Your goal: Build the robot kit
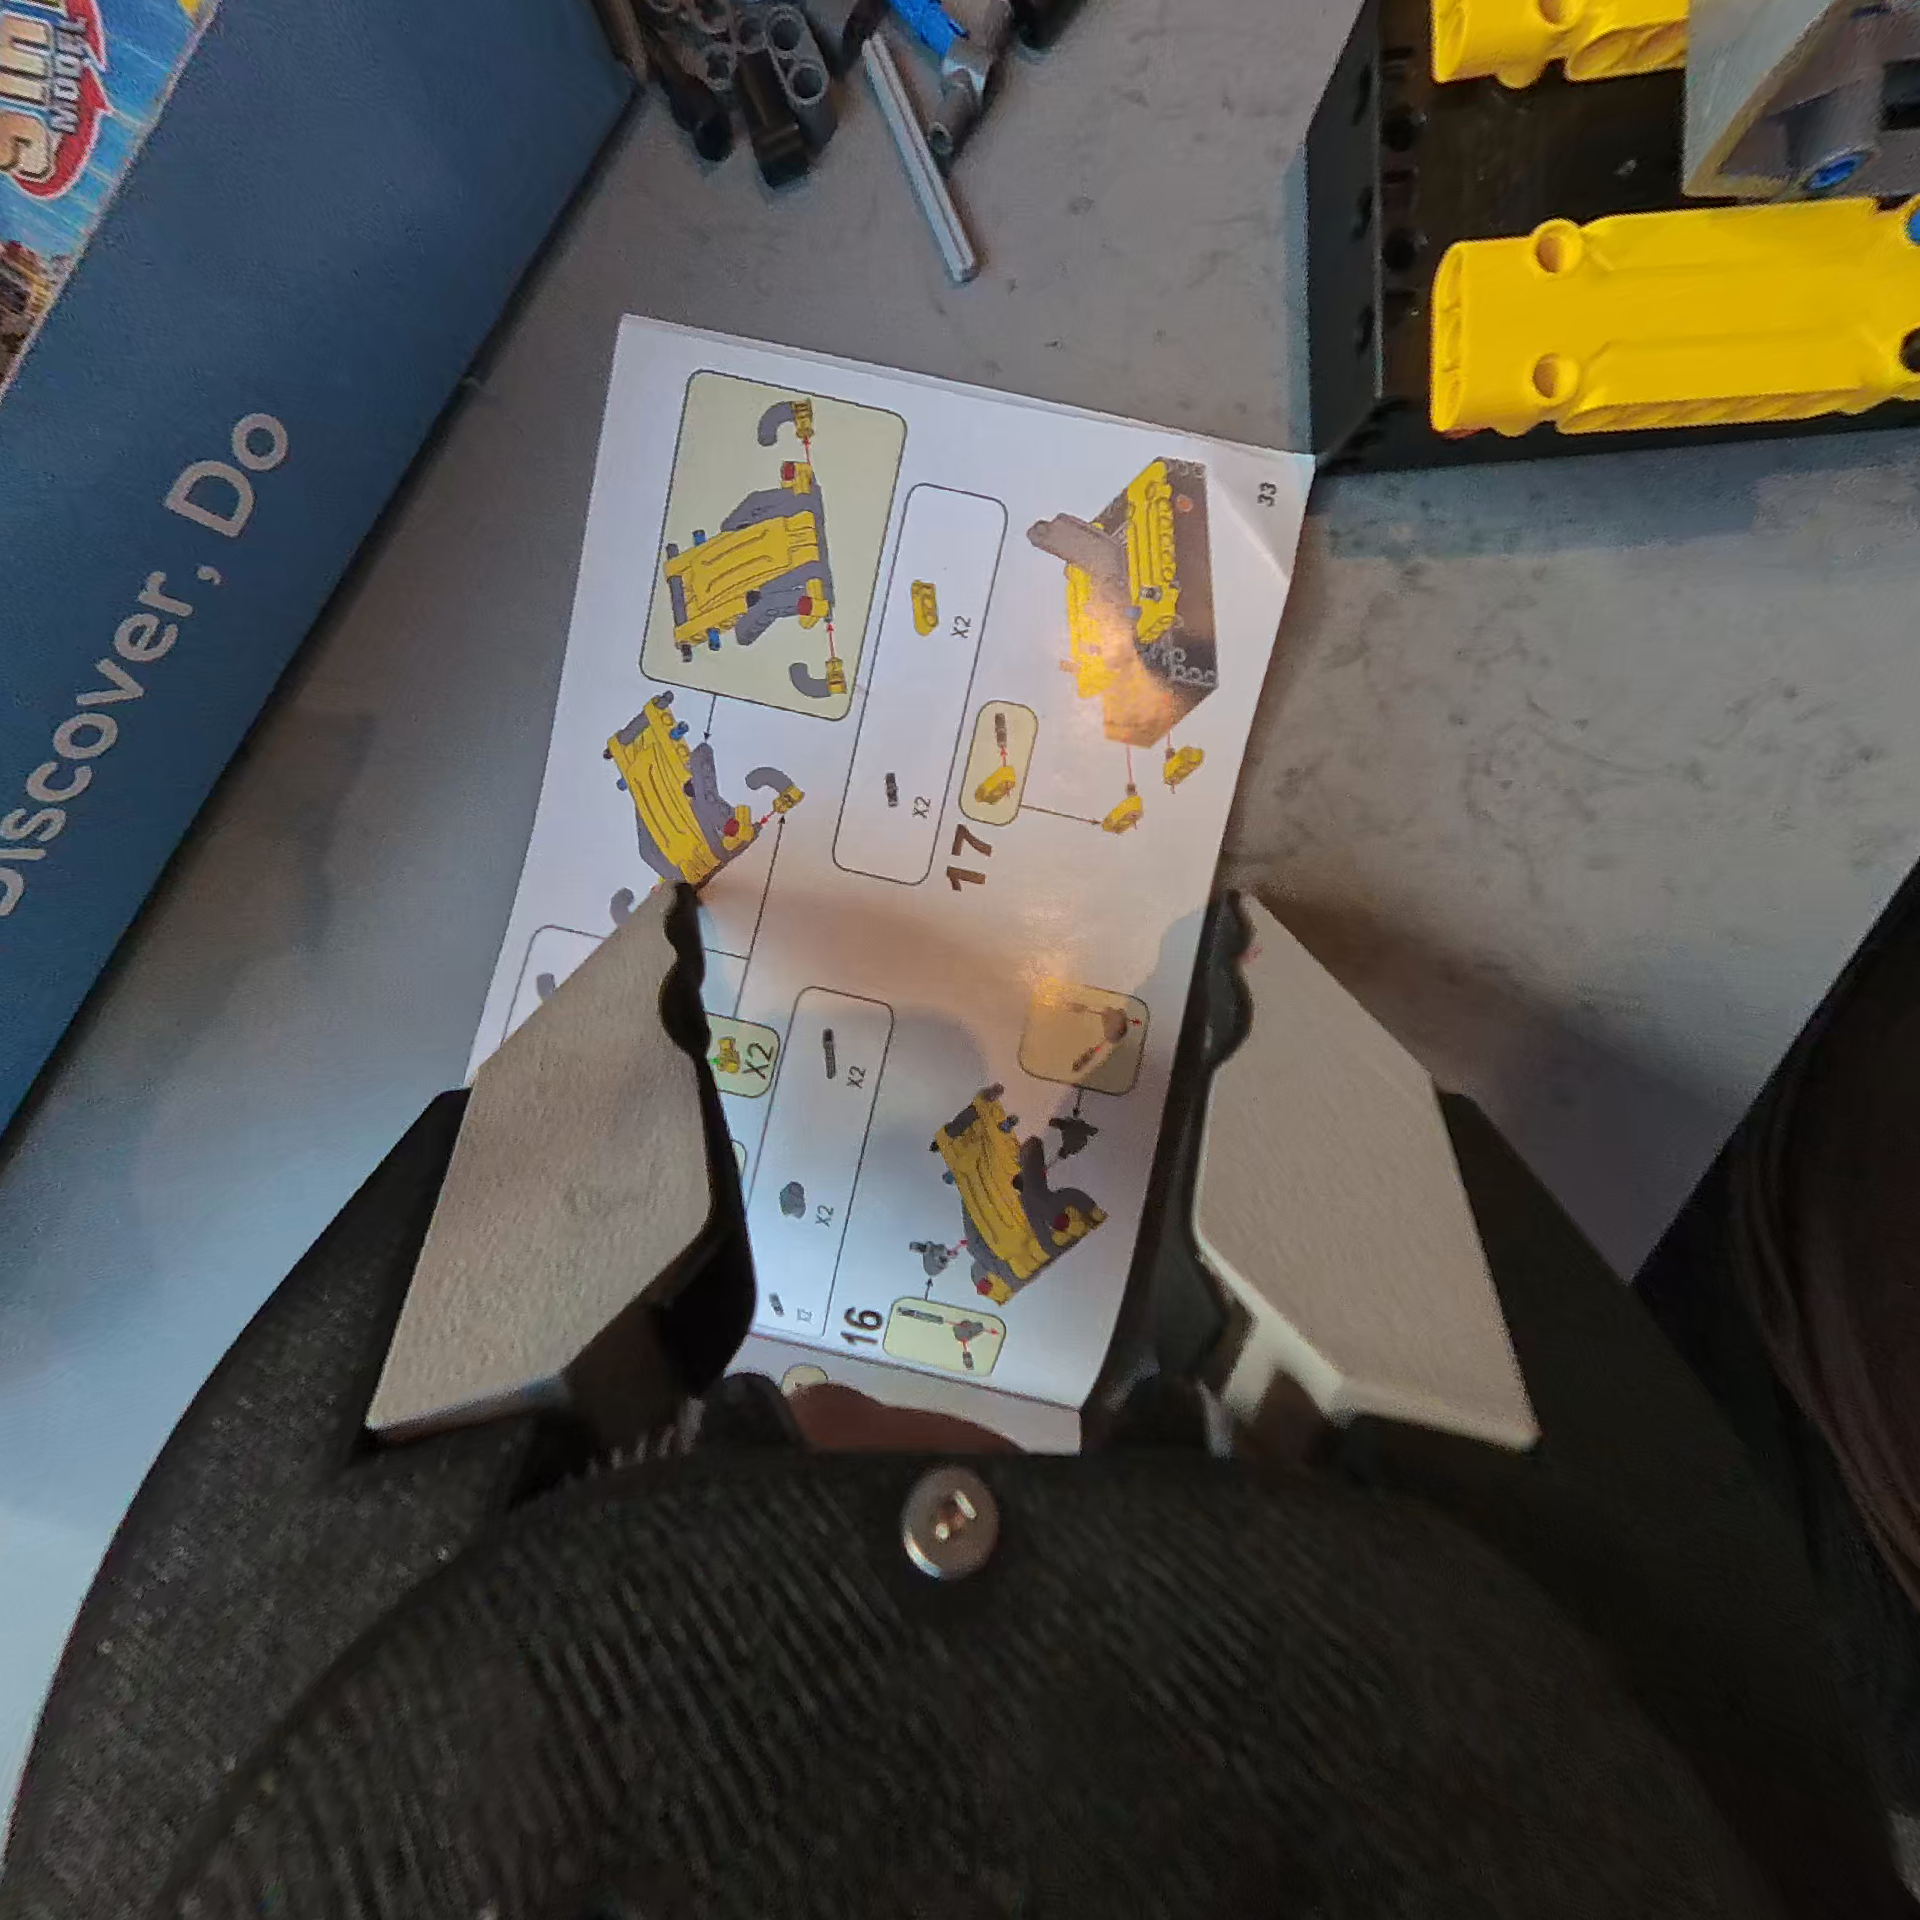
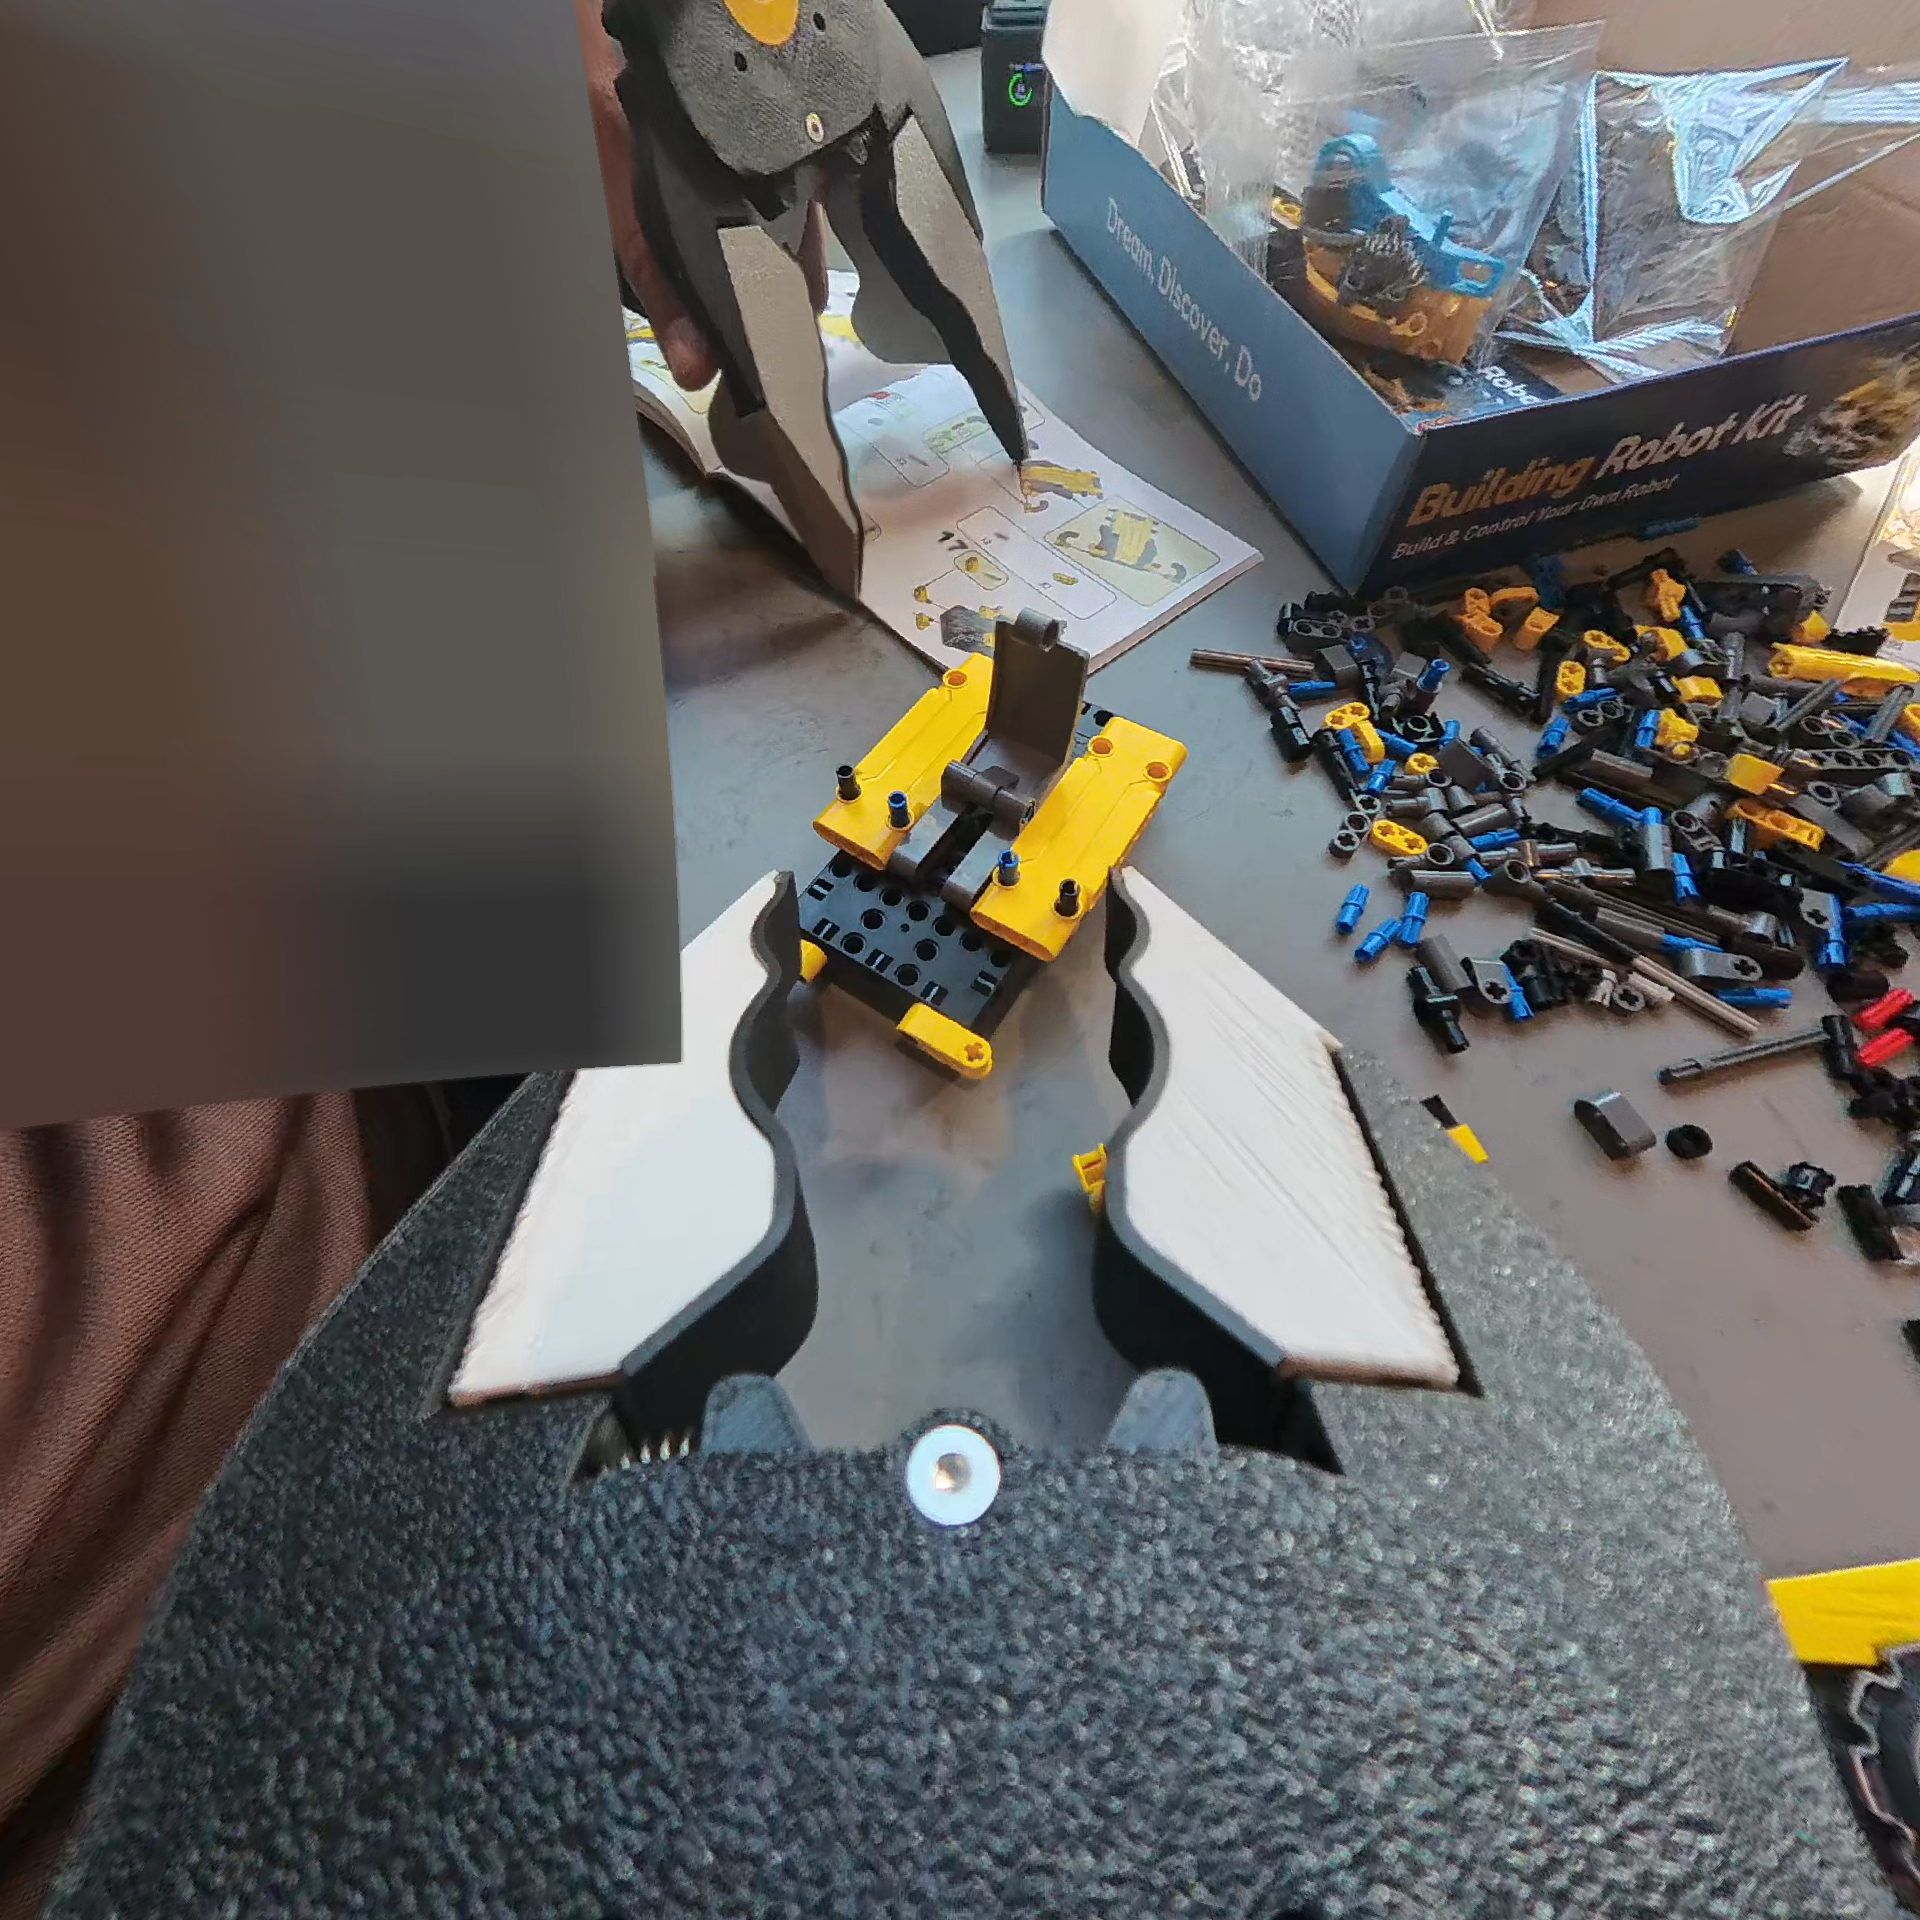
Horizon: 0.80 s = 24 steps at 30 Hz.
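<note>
My left gripper (image 1: 956,904) is open and empty, its tips resting on or just above an open instruction booklet (image 1: 935,644) that lies on the grey table. In the right wrist view the same gripper (image 2: 940,520) points down onto the booklet (image 2: 1091,551), one tip touching the page. My right gripper (image 2: 945,894) is open and empty, just in front of a partly built yellow and black model (image 2: 987,821) with a grey upright seat piece. The model also shows in the left wrist view (image 1: 1662,322) at the top right.
A blue kit box (image 2: 1299,384) with clear bags of parts stands at the back right; it also shows in the left wrist view (image 1: 208,468). A large pile of loose small parts (image 2: 1621,800) covers the table at the right. A person's hand (image 2: 675,332) holds the left gripper.
</note>
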Tool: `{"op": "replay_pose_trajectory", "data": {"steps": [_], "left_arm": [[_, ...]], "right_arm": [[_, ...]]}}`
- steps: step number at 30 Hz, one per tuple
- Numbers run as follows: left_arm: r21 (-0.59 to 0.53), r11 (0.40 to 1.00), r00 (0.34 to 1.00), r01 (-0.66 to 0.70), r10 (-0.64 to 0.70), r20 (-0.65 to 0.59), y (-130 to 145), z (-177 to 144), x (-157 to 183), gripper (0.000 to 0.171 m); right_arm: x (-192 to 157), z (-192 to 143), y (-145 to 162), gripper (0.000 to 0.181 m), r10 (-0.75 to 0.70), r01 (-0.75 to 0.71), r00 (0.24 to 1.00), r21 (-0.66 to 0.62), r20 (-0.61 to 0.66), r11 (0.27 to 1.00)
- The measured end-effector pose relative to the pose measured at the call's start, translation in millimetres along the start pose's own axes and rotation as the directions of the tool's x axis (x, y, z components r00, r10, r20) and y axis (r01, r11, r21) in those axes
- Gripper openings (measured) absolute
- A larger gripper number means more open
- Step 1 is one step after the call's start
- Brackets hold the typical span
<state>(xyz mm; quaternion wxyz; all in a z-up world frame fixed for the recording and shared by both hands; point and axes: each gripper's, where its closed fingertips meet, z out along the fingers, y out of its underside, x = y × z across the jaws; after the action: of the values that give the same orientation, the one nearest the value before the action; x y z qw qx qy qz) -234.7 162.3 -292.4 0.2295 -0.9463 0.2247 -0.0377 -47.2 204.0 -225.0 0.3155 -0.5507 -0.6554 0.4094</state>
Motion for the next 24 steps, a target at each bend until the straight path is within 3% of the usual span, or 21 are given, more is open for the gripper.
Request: {"op": "replay_pose_trajectory", "data": {"steps": [19,24], "left_arm": [[-0.003,1.000,1.000,-0.005,0.005,-0.024,4.4,1.8,3.1,0.103],[0.030,1.000,1.000,-0.001,0.002,-0.024,4.9,0.2,-2.1,0.093]], "right_arm": [[-3.9,6.0,2.7,0.054,-0.018,0.018,1.000,-0.024,0.005,1.000],[-5.6,6.8,3.5,0.054,-0.016,0.017,1.000,-0.028,0.014,0.999]]}}
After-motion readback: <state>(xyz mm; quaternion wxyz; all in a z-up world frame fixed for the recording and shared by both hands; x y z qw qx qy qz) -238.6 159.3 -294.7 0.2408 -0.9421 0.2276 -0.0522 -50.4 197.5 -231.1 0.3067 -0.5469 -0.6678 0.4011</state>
